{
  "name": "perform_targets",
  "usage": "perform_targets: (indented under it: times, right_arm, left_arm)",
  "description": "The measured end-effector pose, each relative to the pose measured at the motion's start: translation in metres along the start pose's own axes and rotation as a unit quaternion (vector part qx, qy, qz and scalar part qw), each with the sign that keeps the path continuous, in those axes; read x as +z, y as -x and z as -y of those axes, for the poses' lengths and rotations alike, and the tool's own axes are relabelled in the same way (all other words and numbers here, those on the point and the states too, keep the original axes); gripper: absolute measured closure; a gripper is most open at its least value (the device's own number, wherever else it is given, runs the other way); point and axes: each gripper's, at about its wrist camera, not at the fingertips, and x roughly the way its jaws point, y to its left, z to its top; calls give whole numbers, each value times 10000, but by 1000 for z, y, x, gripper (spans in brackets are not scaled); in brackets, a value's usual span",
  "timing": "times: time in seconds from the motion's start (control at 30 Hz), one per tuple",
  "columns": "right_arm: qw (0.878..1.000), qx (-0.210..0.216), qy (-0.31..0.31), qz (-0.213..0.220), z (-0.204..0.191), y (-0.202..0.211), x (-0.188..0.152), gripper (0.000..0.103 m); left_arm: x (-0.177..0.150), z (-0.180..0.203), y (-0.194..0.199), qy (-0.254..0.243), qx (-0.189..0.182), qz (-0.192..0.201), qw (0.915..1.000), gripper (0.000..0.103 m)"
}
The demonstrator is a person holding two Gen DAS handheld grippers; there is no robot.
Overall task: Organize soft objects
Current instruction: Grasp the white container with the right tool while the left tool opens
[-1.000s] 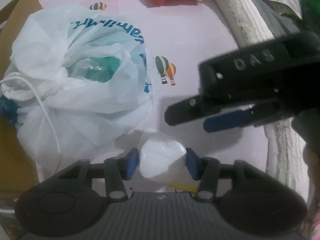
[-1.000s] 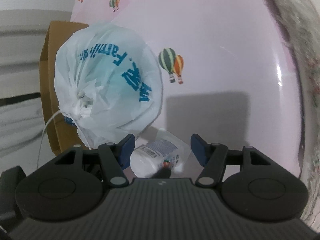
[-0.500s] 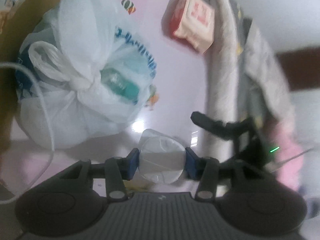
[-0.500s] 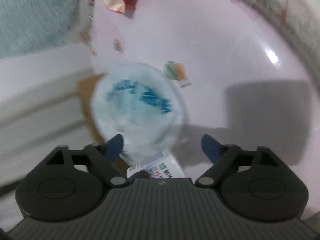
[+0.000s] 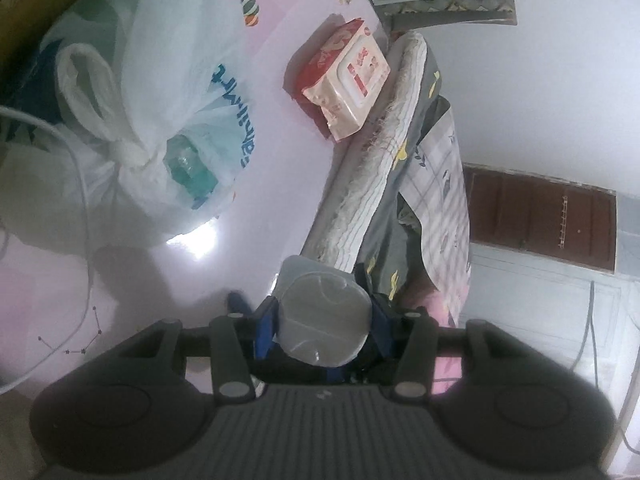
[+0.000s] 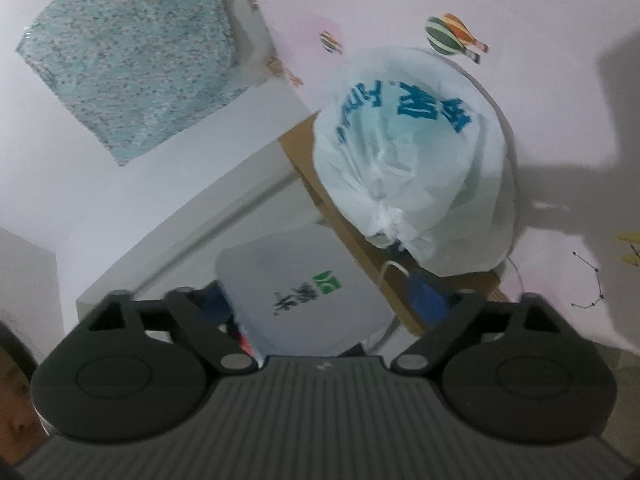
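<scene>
The left tool [image 5: 323, 318] squeezes a soft white pack [image 5: 322, 316]; the right tool [image 6: 324, 304] is closing around the same pack, it seems. Next, I think, one tool must let go gently.

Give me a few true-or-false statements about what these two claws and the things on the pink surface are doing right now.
1. The left claw grips a white soft pack. True.
2. The white plastic bag is untied and gaping open. False: its handles are knotted.
3. A red-and-pink wipes pack lies on the pink surface. True.
4. The right claw is clamped on the bag. False: the bag lies apart, and the jaws are closing around a white packet with a green logo, one pad clear of it.
</scene>
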Motion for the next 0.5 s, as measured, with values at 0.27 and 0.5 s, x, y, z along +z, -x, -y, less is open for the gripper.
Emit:
perform_targets:
  times: [0.27, 0.5]
  right_arm:
    - [9992, -175, 336, 125, -5, 13, -1, 32]
    - [9811, -1320, 1400, 228, -19, 15, 4, 33]
  left_arm:
    - [-10, -8, 4, 93, -140, -84, 9998, 53]
    - [-13, -21, 6, -253, 691, 3, 9973, 49]
